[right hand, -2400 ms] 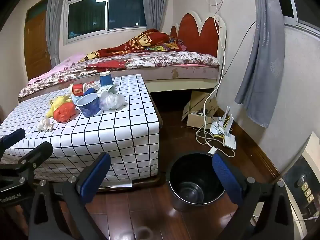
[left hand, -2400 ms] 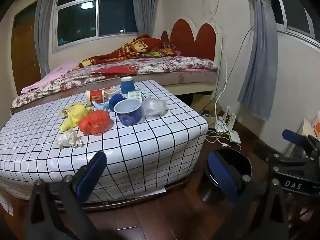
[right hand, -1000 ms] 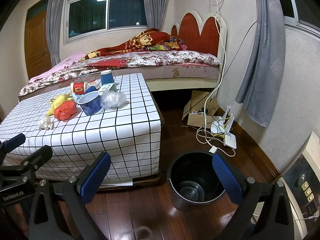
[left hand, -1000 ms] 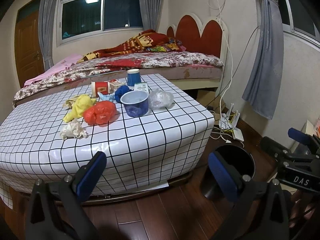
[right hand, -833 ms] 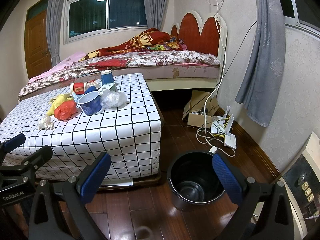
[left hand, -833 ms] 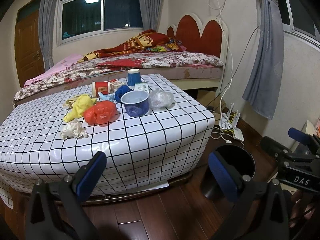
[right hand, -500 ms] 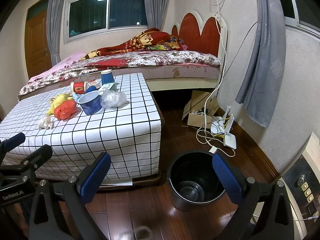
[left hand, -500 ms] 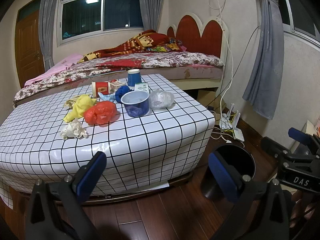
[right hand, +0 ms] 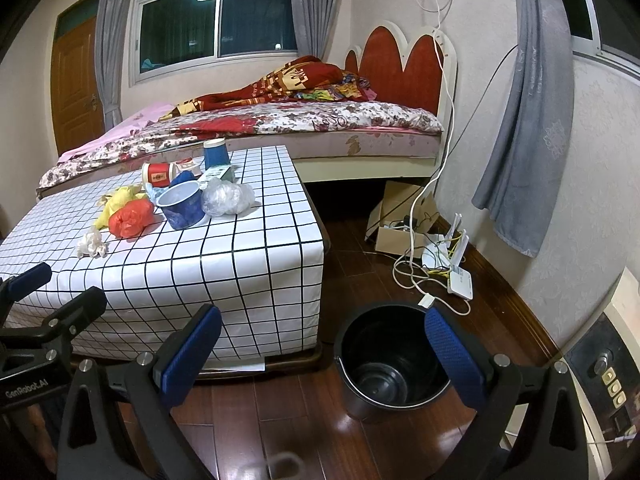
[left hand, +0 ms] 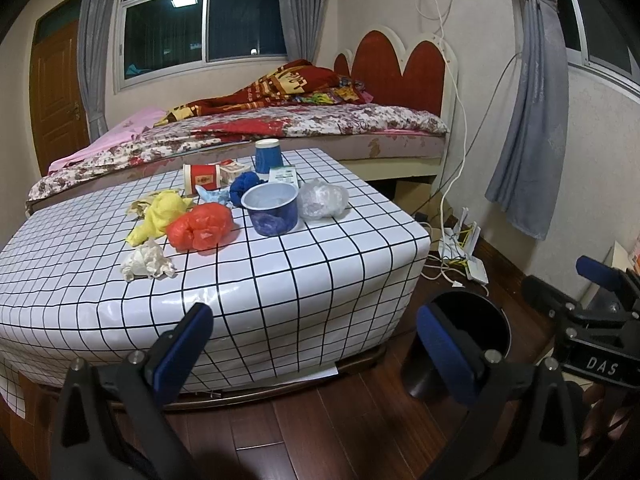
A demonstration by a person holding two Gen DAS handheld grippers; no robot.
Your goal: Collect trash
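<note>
Trash lies on a low table with a white grid cloth (left hand: 280, 280): a white crumpled tissue (left hand: 146, 260), a red plastic bag (left hand: 200, 226), a yellow bag (left hand: 160, 212), a blue bowl (left hand: 272, 208), a clear plastic bag (left hand: 322, 200), a blue paper cup (left hand: 267, 155), a red cup on its side (left hand: 202, 178). A black bin (right hand: 394, 360) stands on the floor right of the table. My left gripper (left hand: 316, 344) is open and empty, short of the table's near edge. My right gripper (right hand: 320, 344) is open and empty, above the floor by the bin.
A bed (left hand: 300, 128) runs behind the table. A cardboard box (right hand: 400, 220), white cables and a router (right hand: 456, 264) lie on the wooden floor by the right wall. A grey curtain (right hand: 524, 120) hangs there.
The left gripper has risen and drawn slightly nearer the table since 2.4 s ago. Over the last second nothing has visibly moved. Both grippers stay open.
</note>
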